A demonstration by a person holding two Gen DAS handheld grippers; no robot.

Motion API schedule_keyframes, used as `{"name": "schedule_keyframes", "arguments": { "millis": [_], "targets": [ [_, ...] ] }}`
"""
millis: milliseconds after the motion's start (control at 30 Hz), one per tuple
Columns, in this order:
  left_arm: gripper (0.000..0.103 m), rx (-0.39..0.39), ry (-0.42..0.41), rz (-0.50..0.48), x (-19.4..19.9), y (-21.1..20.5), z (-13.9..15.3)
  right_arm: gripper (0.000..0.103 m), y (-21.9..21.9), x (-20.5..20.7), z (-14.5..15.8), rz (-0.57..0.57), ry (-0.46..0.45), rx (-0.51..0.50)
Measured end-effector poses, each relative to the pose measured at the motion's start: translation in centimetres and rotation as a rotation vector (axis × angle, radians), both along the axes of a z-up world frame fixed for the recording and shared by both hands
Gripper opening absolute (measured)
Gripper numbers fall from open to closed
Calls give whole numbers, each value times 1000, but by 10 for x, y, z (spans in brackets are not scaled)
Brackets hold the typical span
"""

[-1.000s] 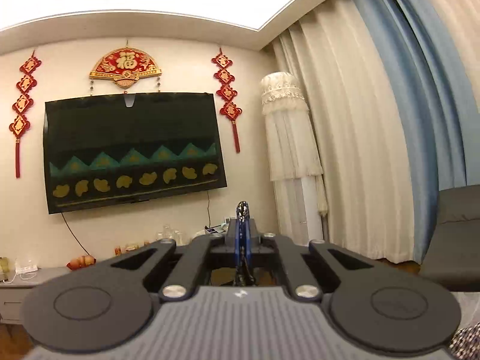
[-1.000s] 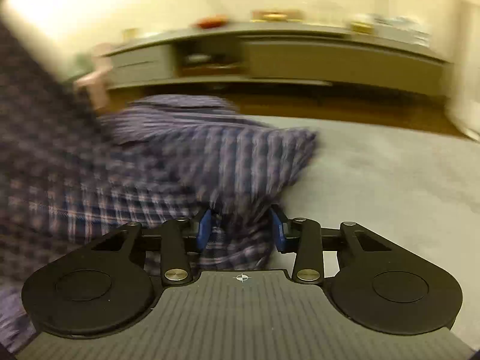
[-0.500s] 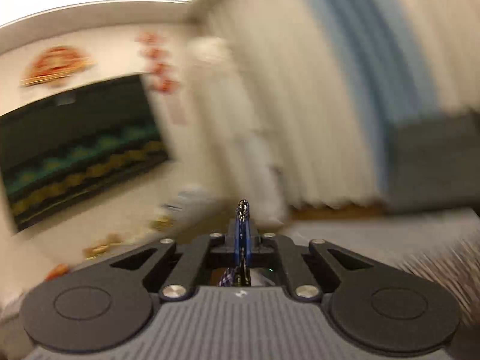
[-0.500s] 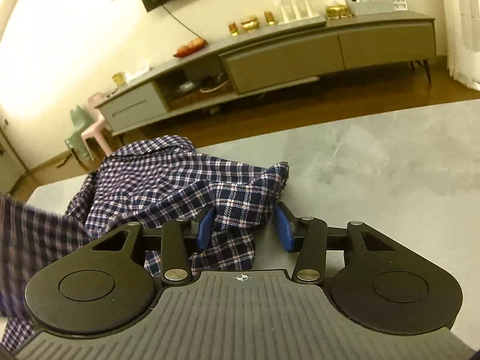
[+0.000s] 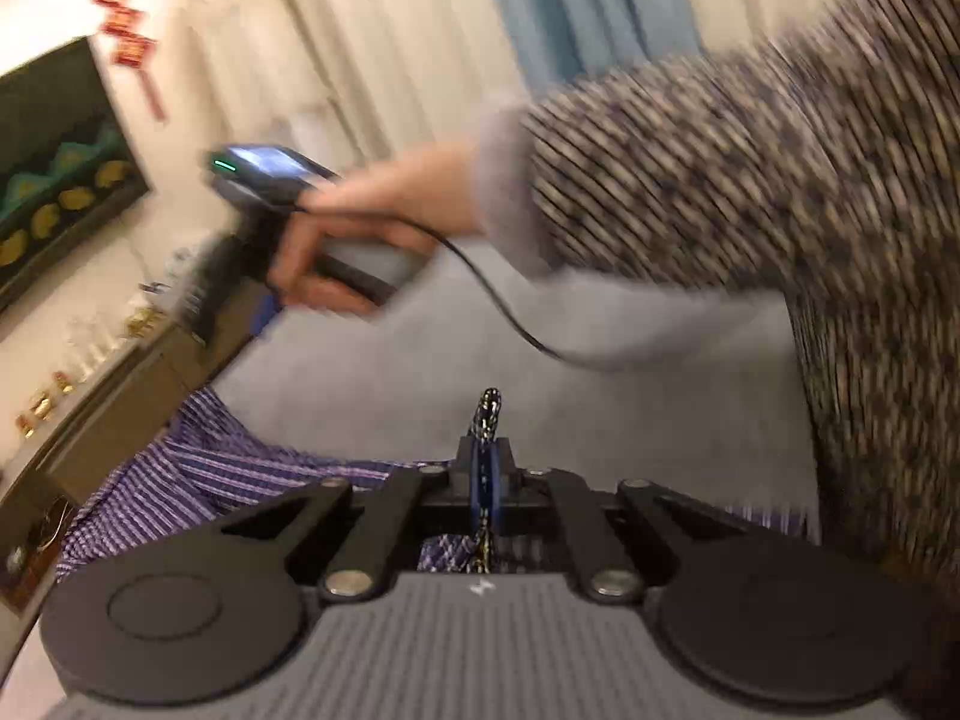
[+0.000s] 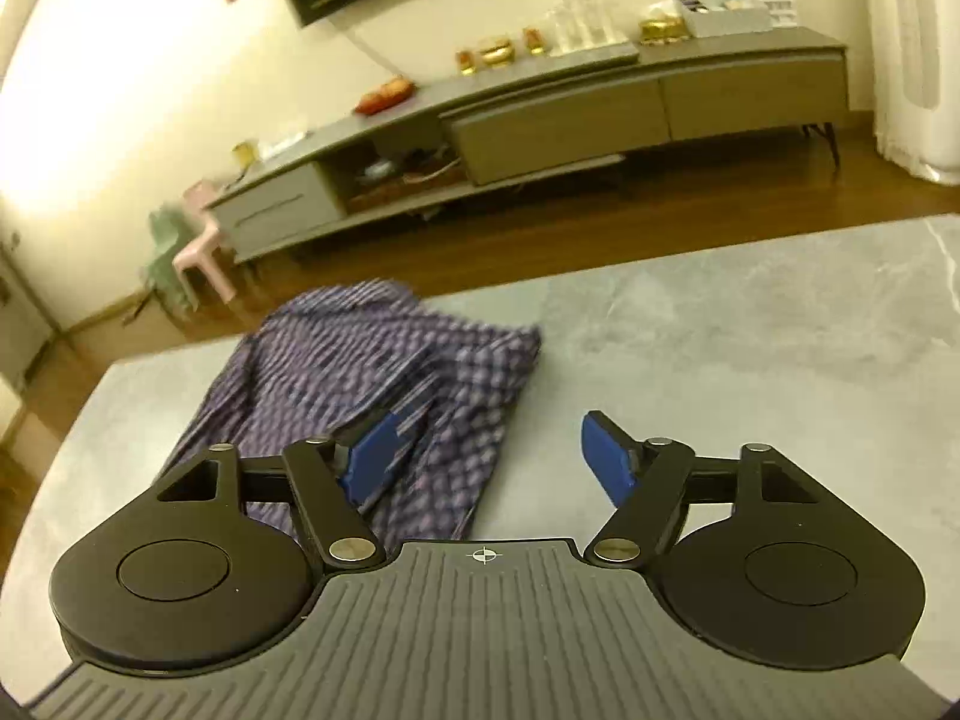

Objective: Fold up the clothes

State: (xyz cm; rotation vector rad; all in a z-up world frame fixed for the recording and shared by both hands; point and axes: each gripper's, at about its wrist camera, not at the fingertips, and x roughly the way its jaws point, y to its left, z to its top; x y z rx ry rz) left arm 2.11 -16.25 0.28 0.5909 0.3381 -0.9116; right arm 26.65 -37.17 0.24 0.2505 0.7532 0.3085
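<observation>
A blue and purple plaid shirt (image 6: 372, 384) lies crumpled on the left part of the grey table (image 6: 750, 324). My right gripper (image 6: 489, 456) hovers over the shirt's near right edge, its jaws opening. The blue pads (image 6: 606, 459) stand wide apart and press on nothing, with cloth lying below the left one. My left gripper (image 5: 487, 468) is shut on a fold of the shirt, a tuft of which pokes up between the pads. More of the shirt (image 5: 240, 474) spreads below it to the left. A hand (image 5: 348, 240) with a patterned sleeve holds the other gripper's handle above the table (image 5: 570, 372).
A long grey TV cabinet (image 6: 540, 120) with bottles and small items stands beyond the wood floor. A pink stool (image 6: 204, 246) stands at its left end. A dark TV (image 5: 54, 144) hangs on the wall, and cream and blue curtains (image 5: 420, 30) hang behind.
The left view has swung down from the wall TV to the table and shirt, still pinching cloth. The right jaws have spread wide, let go of the shirt and lifted off it.
</observation>
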Motion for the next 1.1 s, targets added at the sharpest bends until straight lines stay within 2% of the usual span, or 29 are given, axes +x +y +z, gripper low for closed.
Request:
{"name": "schedule_keyframes", "arguments": {
  "millis": [67, 167, 267, 300, 333, 367, 400, 500, 567, 633, 700, 767, 833, 900, 967, 1100],
  "targets": [
    [4, -45, -19, 35, 0, 7, 12, 77, 4, -22, 1, 62, 40, 69],
    [4, -96, -21, 63, -3, 18, 19, 77, 12, -56, -15, 151, 121, 220],
    [4, -52, 49, 26, -4, 17, 5, 75, 33, -82, -39, 211, 196, 245],
    [4, -33, 64, 8, -7, 15, -2, 64, 40, -87, -45, 236, 215, 243],
    [4, -19, 78, 1, -9, 13, -9, 31, 48, -92, -49, 254, 228, 235],
    [4, -6, 94, -2, -12, 12, -15, 15, 55, -96, -51, 260, 238, 213],
    [4, 5, 103, -1, -13, 11, -21, 5, 59, -100, -53, 255, 241, 198],
    [5, 15, 121, 26, -16, 15, -37, 5, 57, -111, -51, 181, 226, 186],
    [6, -8, 152, 37, -11, 19, -42, 6, 51, -116, -54, 122, 230, 183],
    [8, -26, 185, 29, -13, 20, -43, 10, 48, -116, -62, 91, 244, 166],
    [16, -28, 202, 5, -11, 21, -44, 10, 45, -113, -69, 61, 255, 154],
    [16, -26, 211, -23, -12, 23, -46, 13, 40, -109, -73, 36, 261, 175],
    [18, -30, 236, -56, -13, 28, -47, 44, 36, -107, -71, 23, 264, 184],
    [39, -49, 255, -67, -14, 35, -48, 48, 32, -111, -62, -7, 222, 151],
    [42, -75, 277, -76, -12, 42, -48, 48, 32, -121, -54, -22, 178, 88],
    [48, -111, 322, -85, -7, 46, -45, 48, 37, -152, -42, 19, 110, -12]
  ]
}}
